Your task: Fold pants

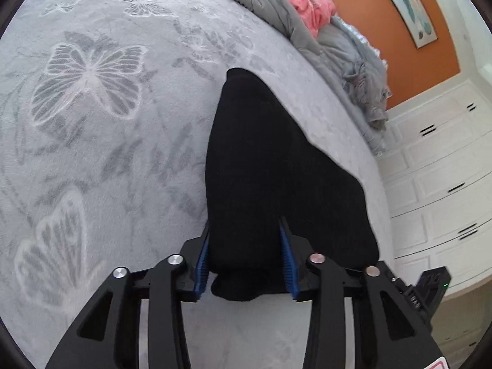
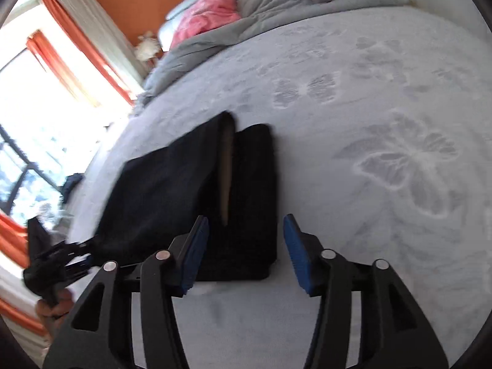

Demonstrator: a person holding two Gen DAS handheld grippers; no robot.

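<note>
The left gripper [image 1: 246, 261] was clamped on a bunch of the black pants [image 1: 261, 169], lifting one soft, thick part near the bed's [image 1: 92, 153] side edge. The other part lay flat on the bed, a neat dark rectangle. The fold looked about half done. The right gripper [image 2: 246, 246] hung spread apart, holding nothing, over the fuzzy gray butterfly blanket [image 2: 399, 169].

Left gripper [image 2: 77, 255] (motion-blurred) hides the pants' [image 2: 172, 184] held edge.
</note>
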